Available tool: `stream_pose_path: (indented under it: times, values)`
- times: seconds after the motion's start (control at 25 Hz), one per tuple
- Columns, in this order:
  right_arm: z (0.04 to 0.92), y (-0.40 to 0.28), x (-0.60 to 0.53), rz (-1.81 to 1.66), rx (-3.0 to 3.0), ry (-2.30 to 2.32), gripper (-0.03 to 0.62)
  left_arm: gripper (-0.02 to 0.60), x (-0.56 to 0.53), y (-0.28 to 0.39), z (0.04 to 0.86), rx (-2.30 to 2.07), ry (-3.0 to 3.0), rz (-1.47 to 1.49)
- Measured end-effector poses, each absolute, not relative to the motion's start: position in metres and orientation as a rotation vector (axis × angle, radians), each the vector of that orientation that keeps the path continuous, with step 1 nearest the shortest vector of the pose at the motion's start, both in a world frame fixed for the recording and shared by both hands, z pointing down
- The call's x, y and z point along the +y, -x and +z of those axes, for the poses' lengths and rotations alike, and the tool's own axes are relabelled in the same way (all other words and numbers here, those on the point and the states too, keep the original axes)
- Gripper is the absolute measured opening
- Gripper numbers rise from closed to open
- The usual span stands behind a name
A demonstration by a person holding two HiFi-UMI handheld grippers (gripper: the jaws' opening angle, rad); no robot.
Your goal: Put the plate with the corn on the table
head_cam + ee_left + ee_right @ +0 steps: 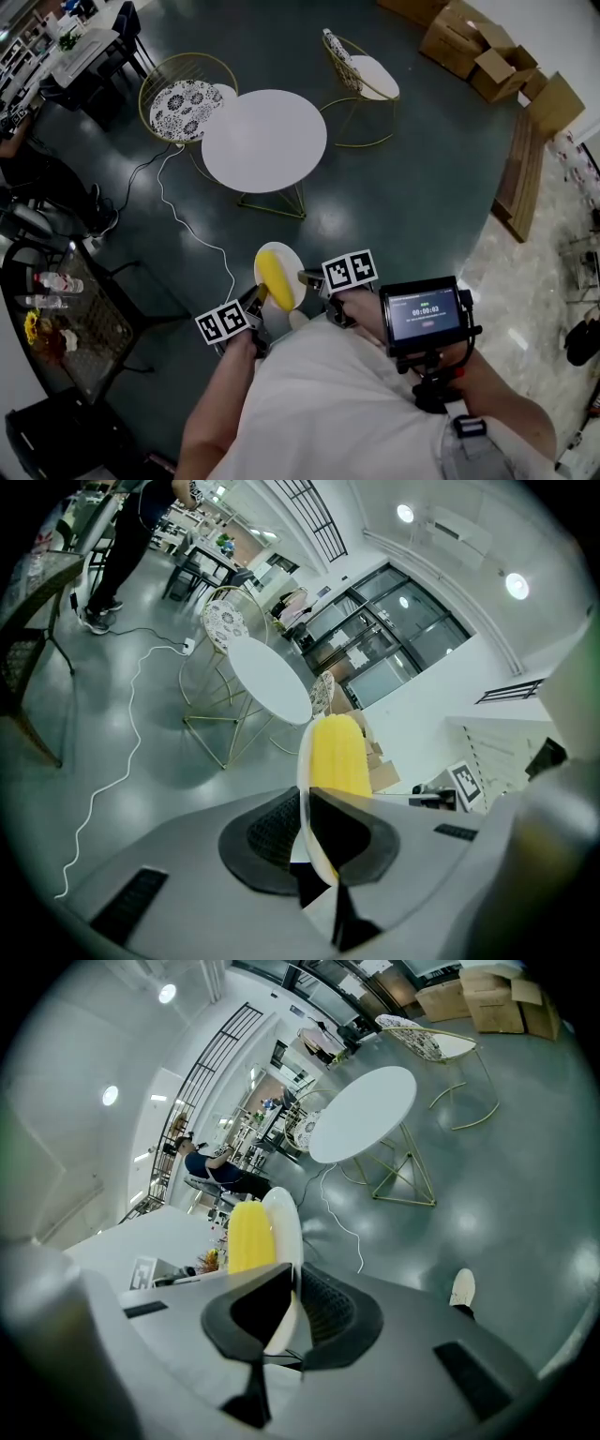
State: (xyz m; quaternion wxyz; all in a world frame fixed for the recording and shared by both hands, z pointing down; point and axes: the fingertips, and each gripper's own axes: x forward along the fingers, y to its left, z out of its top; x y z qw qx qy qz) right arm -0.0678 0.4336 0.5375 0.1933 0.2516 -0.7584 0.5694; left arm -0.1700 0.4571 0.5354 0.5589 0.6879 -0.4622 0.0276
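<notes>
A small white plate [284, 265] with a yellow corn cob [275, 279] on it hangs above the floor, close to my body. My left gripper [255, 298] is shut on the plate's near left rim, my right gripper [307, 278] shut on its right rim. In the left gripper view the plate [305, 761] stands edge-on between the jaws with the corn [339, 757] on its right face. The right gripper view shows the plate [286, 1232] edge-on too, the corn [249, 1236] on its left face. The round white table [264, 140] stands further ahead.
Two gold wire chairs [186, 98] [361, 77] flank the table. A white cable [192, 231] snakes over the dark floor. Cardboard boxes [478, 49] lie far right; a dark side table with bottles [58, 282] stands at the left. A seated person [28, 169] is far left.
</notes>
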Motion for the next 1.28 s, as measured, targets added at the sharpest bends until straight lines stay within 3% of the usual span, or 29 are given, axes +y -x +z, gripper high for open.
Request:
stream_pose_path:
  times: [0.44, 0.68, 1.28]
  values:
    - [0.541, 0.027, 0.373, 1.61, -2.123, -0.69, 0.041, 0.038, 0.396, 0.129, 0.539, -1.094, -1.606, 0.088]
    - [0.542, -0.047, 0.304, 1.641, -2.116, -0.692, 0.04, 0.038, 0.326, 0.055, 0.542, -1.08, -1.594, 0.125]
    - [0.552, -0.05, 0.288, 1.634, -2.149, -0.74, 0.04, 0.038, 0.306, 0.052, 0.557, -1.055, -1.631, 0.136]
